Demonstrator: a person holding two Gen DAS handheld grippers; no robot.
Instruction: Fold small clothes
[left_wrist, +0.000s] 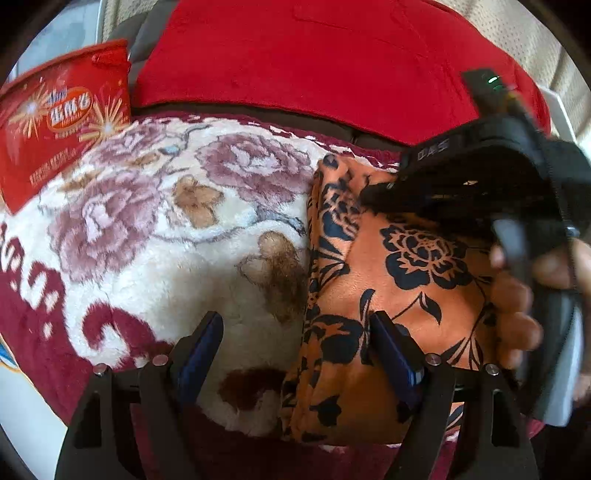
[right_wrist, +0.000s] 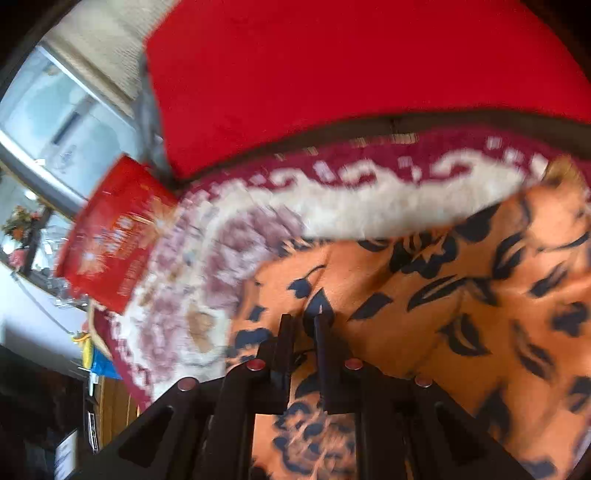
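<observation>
An orange cloth with black flowers (left_wrist: 373, 280) lies folded on a flowered plush blanket (left_wrist: 155, 221). My left gripper (left_wrist: 295, 328) is open just above it, one finger over the blanket and one over the cloth's left part. My right gripper (left_wrist: 380, 192) shows in the left wrist view, held by a hand, its tips at the cloth's far edge. In the right wrist view, which is blurred, the right gripper (right_wrist: 304, 321) is nearly shut with a fold of the orange cloth (right_wrist: 461, 302) between its fingers.
A red printed bag (left_wrist: 59, 122) stands at the blanket's far left; it also shows in the right wrist view (right_wrist: 114, 236). A red cushion (left_wrist: 314, 55) lies behind the blanket. A window (right_wrist: 62, 122) is at the left.
</observation>
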